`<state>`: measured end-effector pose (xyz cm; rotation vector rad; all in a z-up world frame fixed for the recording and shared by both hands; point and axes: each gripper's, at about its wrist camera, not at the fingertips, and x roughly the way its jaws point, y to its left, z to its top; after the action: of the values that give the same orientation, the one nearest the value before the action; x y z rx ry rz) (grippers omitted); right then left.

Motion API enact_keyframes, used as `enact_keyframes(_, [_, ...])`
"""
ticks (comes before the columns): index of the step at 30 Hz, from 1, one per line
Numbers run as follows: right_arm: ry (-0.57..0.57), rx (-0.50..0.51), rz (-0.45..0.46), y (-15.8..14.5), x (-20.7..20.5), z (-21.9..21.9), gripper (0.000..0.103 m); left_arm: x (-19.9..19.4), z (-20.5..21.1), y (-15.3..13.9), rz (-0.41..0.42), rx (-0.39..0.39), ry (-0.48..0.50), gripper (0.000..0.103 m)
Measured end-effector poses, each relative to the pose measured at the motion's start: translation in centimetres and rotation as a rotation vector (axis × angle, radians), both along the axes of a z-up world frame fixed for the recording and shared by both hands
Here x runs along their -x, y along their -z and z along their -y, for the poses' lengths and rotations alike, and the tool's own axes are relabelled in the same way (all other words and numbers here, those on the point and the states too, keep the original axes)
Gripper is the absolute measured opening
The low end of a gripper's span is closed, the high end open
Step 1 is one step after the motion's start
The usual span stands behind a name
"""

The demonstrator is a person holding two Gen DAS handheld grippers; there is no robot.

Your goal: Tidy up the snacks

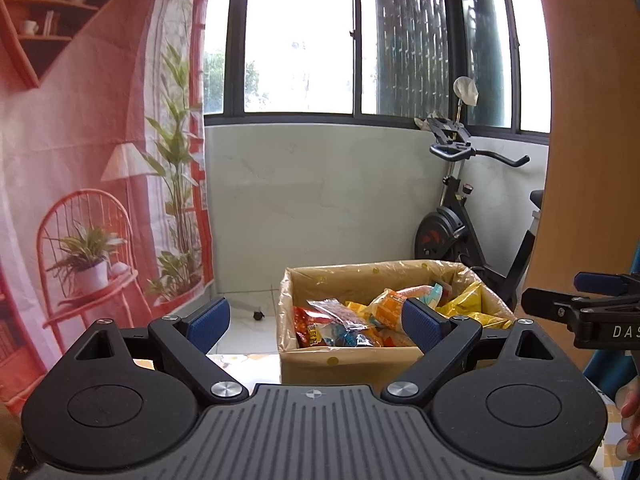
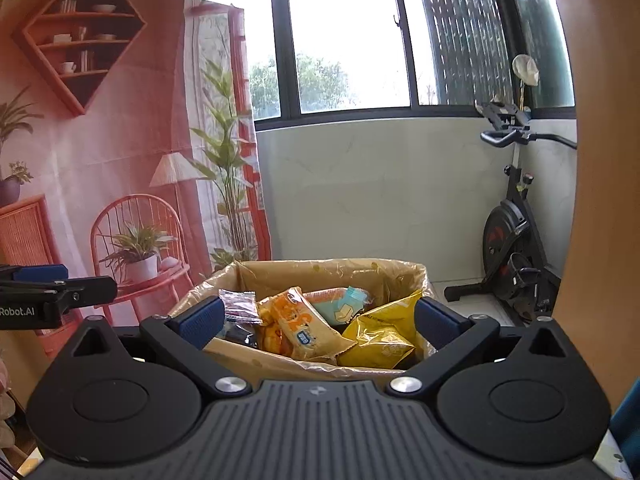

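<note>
— Where are you both right now?

— My left gripper (image 1: 316, 322) and right gripper (image 2: 318, 320) hover side by side short of the cardboard box (image 2: 256, 354), each with its jaws spread wide and nothing between them.

— And the snacks?

— All in the box: an orange packet (image 2: 294, 326), a yellow bag (image 2: 380, 332), a clear-wrapped one (image 2: 240, 306), heaped loosely. The box has a plastic liner (image 2: 400, 276), I'd guess to keep the packets clean inside.

— Anything you can't see?

— Plenty. My own gripper bodies cover the worktop and the box's near wall, so what lies beneath the top packets, or outside the box, I can't tell. A teal packet (image 2: 344, 306) looks half-buried.
</note>
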<state>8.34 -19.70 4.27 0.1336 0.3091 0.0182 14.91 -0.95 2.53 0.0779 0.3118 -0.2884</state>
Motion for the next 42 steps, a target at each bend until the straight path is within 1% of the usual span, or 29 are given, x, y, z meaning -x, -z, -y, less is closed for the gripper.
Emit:
enact_keyframes(3, [0.021,0.013,0.026,-0.9,1.7,-0.4,0.103,1.5,-0.4,-0.9,0.017,0.003,-0.016,0.094])
enact_keyframes(5, [0.026,0.001,0.039,-1.5,2.8,-0.6,0.103,2.6,-0.5,-1.4,0.027,0.007,-0.025,0.094])
enact_keyframes(9, [0.028,-0.028,0.035,-2.4,4.8,-0.8,0.103,4.4,-0.6,-2.1,0.039,0.003,-0.021,0.094])
enact_keyframes(17, [0.023,-0.052,0.074,-3.9,8.3,-1.1,0.103,6.5,-0.9,-3.2,0.066,0.006,-0.020,0.094])
enact_keyframes(23, [0.024,-0.048,0.093,-4.8,9.2,-1.2,0.103,7.4,-1.4,-3.6,0.086,0.018,-0.034,0.095])
enact_keyframes(29, [0.027,-0.048,0.099,-5.0,9.5,-1.1,0.103,8.4,-1.1,-3.9,0.116,-0.001,-0.051,0.098])
enact_keyframes(42, [0.026,-0.049,0.095,-5.0,9.7,-1.1,0.103,8.2,-1.3,-3.9,0.091,0.000,-0.053,0.098])
